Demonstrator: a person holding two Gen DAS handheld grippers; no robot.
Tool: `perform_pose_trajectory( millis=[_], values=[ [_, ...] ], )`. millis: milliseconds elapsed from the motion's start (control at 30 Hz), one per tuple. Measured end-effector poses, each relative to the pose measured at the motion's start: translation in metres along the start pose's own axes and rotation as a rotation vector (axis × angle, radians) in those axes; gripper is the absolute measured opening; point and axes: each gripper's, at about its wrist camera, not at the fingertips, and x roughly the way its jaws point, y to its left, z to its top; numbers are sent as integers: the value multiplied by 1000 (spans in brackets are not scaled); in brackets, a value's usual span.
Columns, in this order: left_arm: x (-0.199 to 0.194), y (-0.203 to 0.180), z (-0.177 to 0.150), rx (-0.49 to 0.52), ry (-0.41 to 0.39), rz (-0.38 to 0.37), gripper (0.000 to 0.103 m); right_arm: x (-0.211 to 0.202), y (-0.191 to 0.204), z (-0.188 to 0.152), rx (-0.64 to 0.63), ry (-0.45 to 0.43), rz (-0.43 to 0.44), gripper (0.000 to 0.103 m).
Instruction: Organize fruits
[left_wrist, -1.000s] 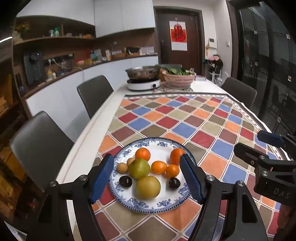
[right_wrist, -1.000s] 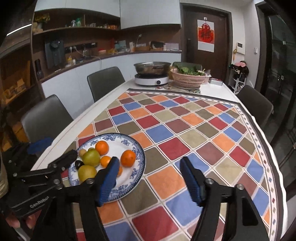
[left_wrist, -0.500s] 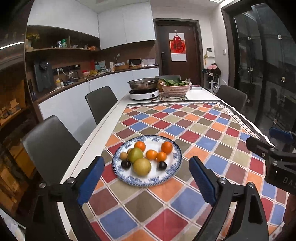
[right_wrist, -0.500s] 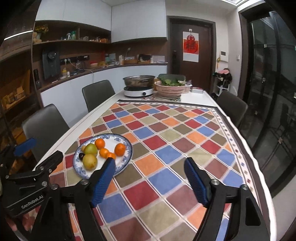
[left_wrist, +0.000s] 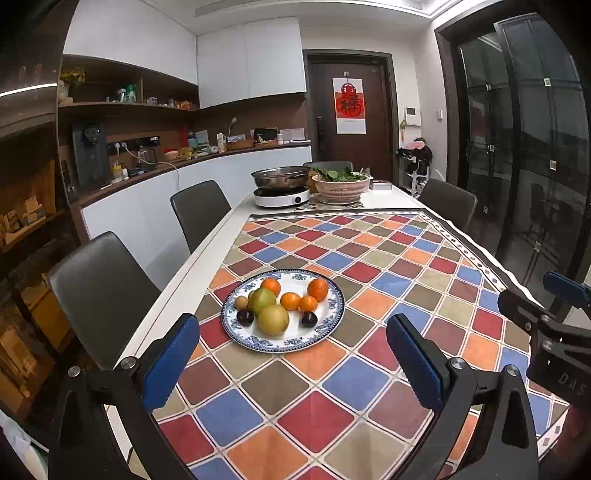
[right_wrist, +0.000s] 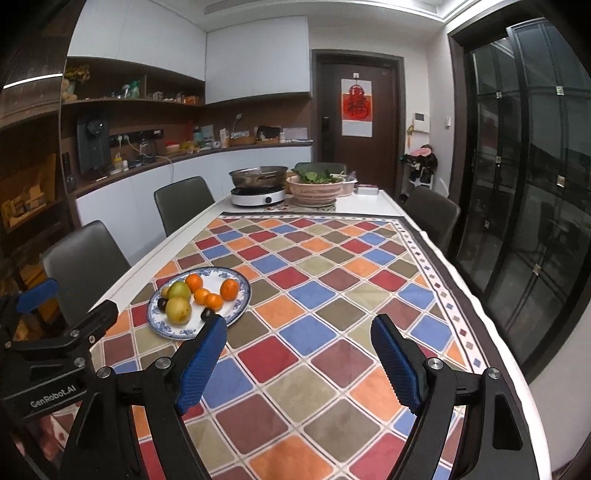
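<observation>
A blue-rimmed white plate (left_wrist: 281, 342) sits on the checked tablecloth near the table's left edge. It holds several oranges (left_wrist: 318, 289), two green-yellow fruits (left_wrist: 273, 319), two dark plums (left_wrist: 245, 316) and a small tan fruit. My left gripper (left_wrist: 293, 326) hovers short of the plate, its jaws opening wide with nothing between them. My right gripper (right_wrist: 298, 323) stands open and empty over the cloth, to the right of the plate (right_wrist: 242, 303). Each gripper shows at the edge of the other's view.
At the far end stand a pan on an induction cooker (left_wrist: 281, 186) and a basket of greens (left_wrist: 341, 184). Grey chairs (left_wrist: 99, 291) (left_wrist: 201, 210) line the left side and another chair (left_wrist: 448, 203) the right. Glass doors run along the right wall.
Both grippers have drawn back from the plate and risen a little, so it looks smaller and farther. The left jaws have spread much wider; the right jaws widened slightly.
</observation>
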Motion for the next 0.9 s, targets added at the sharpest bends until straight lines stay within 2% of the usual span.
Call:
perform_pose_trajectory(
  millis=[333,633,900],
  values=[
    [-18,-2,-1,1,-30,-11,103,-14,-2,-6,7,-4,1,81],
    [-20,-5,-9,8,-14,-16,103,-26,-3,-17,13,3,5,81],
    [-14,-5,-17,7,14,-22,103,-20,-2,-23,15,25,9,81]
  ],
)
